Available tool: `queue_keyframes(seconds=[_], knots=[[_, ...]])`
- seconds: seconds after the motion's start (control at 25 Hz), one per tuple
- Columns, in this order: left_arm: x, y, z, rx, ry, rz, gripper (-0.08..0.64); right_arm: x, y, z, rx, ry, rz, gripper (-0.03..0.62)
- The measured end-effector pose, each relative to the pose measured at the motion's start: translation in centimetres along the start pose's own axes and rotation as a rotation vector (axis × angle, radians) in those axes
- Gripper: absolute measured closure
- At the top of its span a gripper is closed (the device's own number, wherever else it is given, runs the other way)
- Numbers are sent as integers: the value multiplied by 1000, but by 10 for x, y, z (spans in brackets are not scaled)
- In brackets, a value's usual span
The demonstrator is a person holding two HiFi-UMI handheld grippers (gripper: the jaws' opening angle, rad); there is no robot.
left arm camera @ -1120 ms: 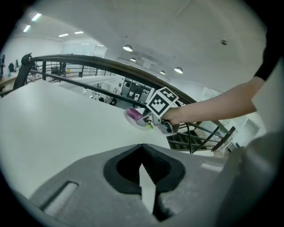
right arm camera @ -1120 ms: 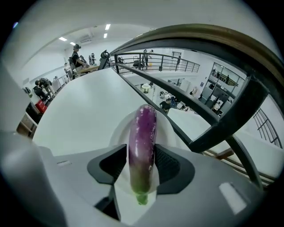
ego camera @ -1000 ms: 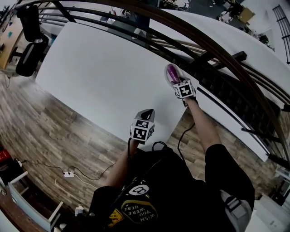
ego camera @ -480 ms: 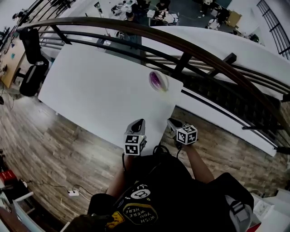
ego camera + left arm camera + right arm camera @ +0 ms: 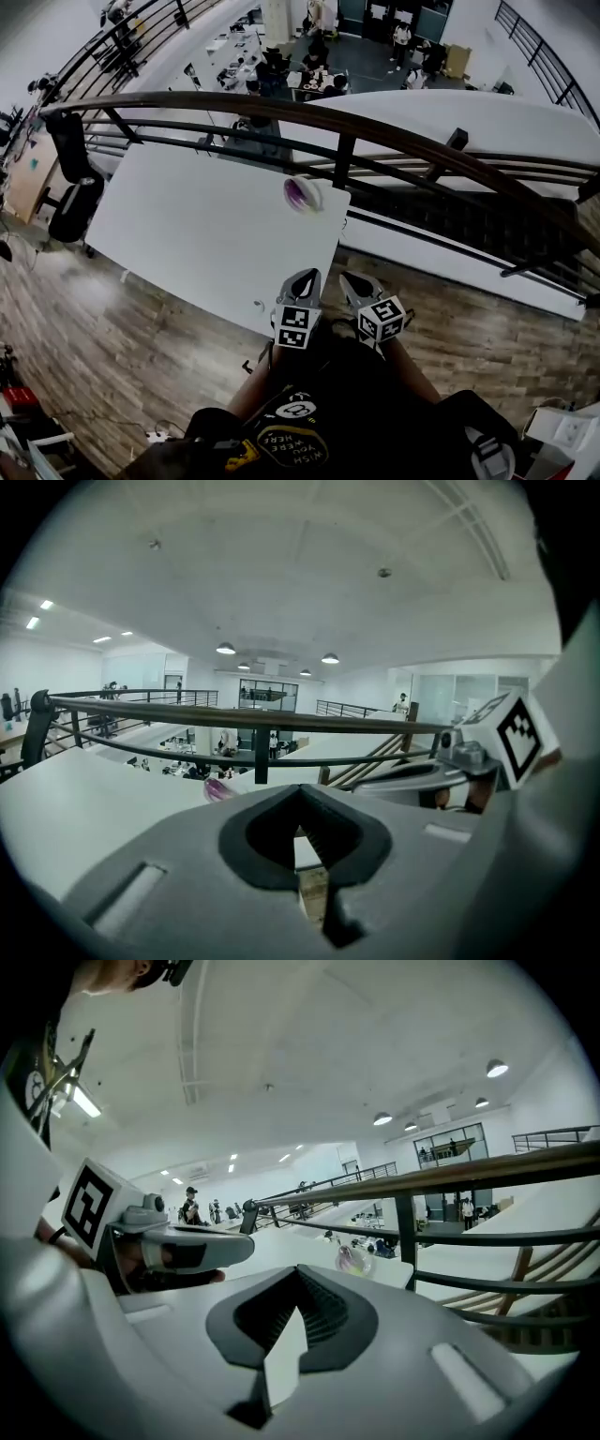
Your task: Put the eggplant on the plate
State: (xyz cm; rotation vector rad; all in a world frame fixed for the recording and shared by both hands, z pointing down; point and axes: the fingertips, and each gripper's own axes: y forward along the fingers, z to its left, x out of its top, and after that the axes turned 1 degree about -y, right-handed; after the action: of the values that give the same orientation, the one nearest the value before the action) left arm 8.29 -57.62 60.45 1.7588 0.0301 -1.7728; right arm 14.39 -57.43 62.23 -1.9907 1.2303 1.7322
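The purple eggplant (image 5: 300, 192) lies on a small clear plate (image 5: 312, 202) near the far right corner of the white table (image 5: 187, 220). Both grippers are held close to the person's body, off the table's near edge and well short of the plate. My left gripper (image 5: 303, 280) is shut and empty. Beside it, my right gripper (image 5: 352, 282) is shut with nothing in it. The left gripper view shows the eggplant (image 5: 217, 788) far off beyond shut jaws (image 5: 300, 841). The right gripper view shows the plate (image 5: 355, 1260) ahead of its shut jaws (image 5: 295, 1312).
A dark wooden railing (image 5: 375, 127) runs right behind the table, with an open lower floor and people beyond it. A black office chair (image 5: 67, 178) stands at the table's left end. Wood flooring (image 5: 112, 337) surrounds the table.
The right gripper has let go of the eggplant on the plate, shut, and pulled back to the body. The left gripper also drew back. The head view has tilted upward.
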Motion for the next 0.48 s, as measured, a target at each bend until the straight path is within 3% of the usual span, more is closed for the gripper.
queue_keyframes(seconds=[0.2, 0.48], knots=[[-7, -30, 29, -27, -5, 18, 555, 12, 20, 18, -46, 21, -15, 589], [-6, -40, 44, -10, -18, 32, 555, 20, 22, 40, -15, 23, -22, 589]])
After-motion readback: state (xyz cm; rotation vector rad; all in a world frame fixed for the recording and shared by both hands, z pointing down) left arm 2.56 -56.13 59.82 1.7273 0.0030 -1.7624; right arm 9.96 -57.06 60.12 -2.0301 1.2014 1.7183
